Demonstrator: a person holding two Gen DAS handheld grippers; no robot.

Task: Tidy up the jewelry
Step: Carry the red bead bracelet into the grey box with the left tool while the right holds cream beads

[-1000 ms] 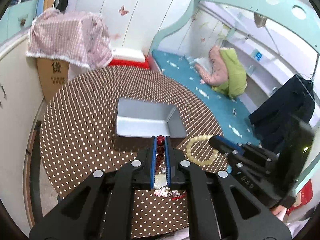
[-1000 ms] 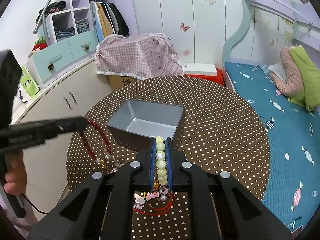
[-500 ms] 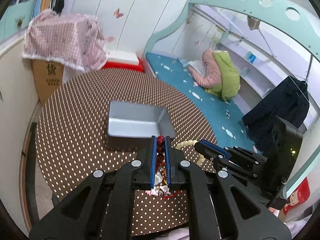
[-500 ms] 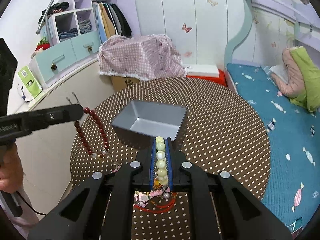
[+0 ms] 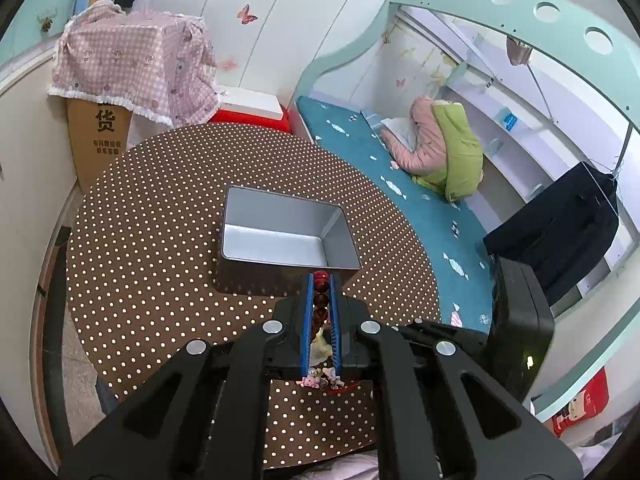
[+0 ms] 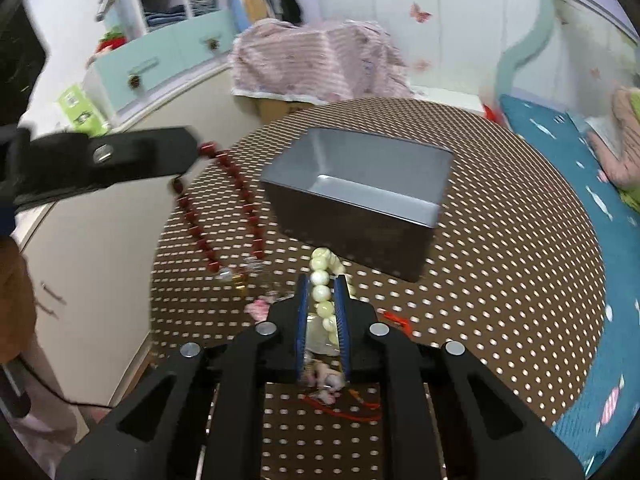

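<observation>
My left gripper (image 5: pixel 321 280) is shut on a dark red bead bracelet (image 5: pixel 320 300) and holds it just in front of the grey metal box (image 5: pixel 280 236). In the right wrist view the left gripper (image 6: pixel 192 152) sits at the left with the red bracelet (image 6: pixel 224 216) hanging from it above the table. My right gripper (image 6: pixel 322 280) is shut on a pale green bead bracelet (image 6: pixel 324 296), near the box (image 6: pixel 360 200). The box looks empty.
The round brown polka-dot table (image 5: pixel 160 240) holds a small heap of pink and red jewelry (image 6: pixel 328 380) under my right gripper, also seen in the left wrist view (image 5: pixel 320 382). A bed (image 5: pixel 400 184) lies to the right. A cloth-covered carton (image 5: pixel 132 64) stands behind.
Both grippers have risen with their bracelets. The right gripper has moved under and beside the left one. The red bracelet now hangs higher and nearer the box.
</observation>
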